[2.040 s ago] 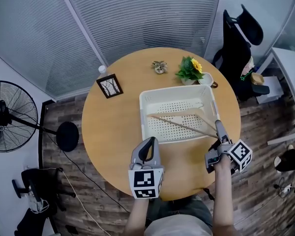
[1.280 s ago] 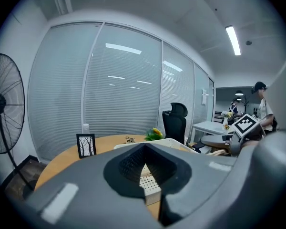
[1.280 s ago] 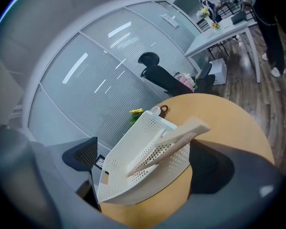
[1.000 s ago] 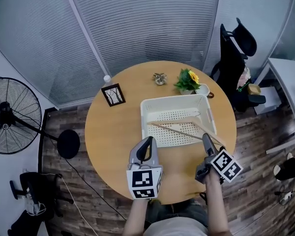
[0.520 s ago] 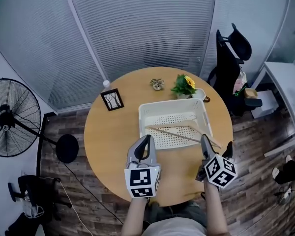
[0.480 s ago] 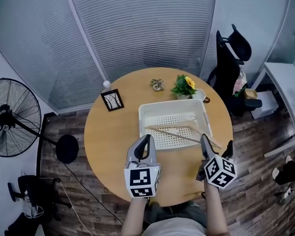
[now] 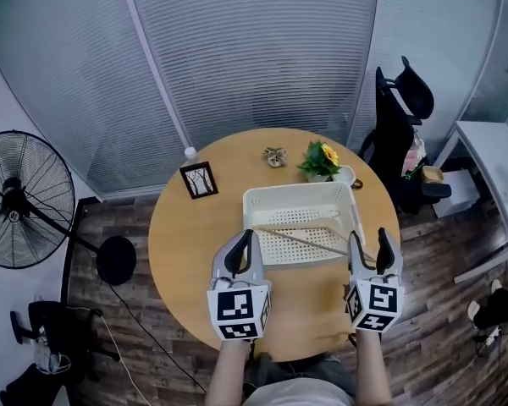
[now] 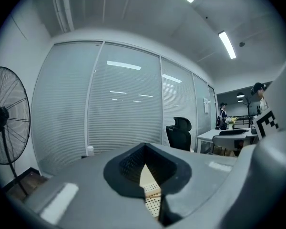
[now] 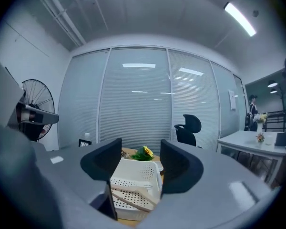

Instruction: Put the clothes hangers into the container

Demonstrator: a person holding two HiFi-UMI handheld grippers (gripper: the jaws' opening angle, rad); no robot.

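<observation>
Left hand-held gripper hovers beside container; sunflower pot stands beyond.

Round wooden table bears container, picture frame, potted sunflower, ornament.

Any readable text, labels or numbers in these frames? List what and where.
No readable text in any view.
Left marker cube and right marker cube: black-and-white square patterns only, no letters or digits.
Framed picture: a drawing, no words visible.
Basket: no label visible.
</observation>
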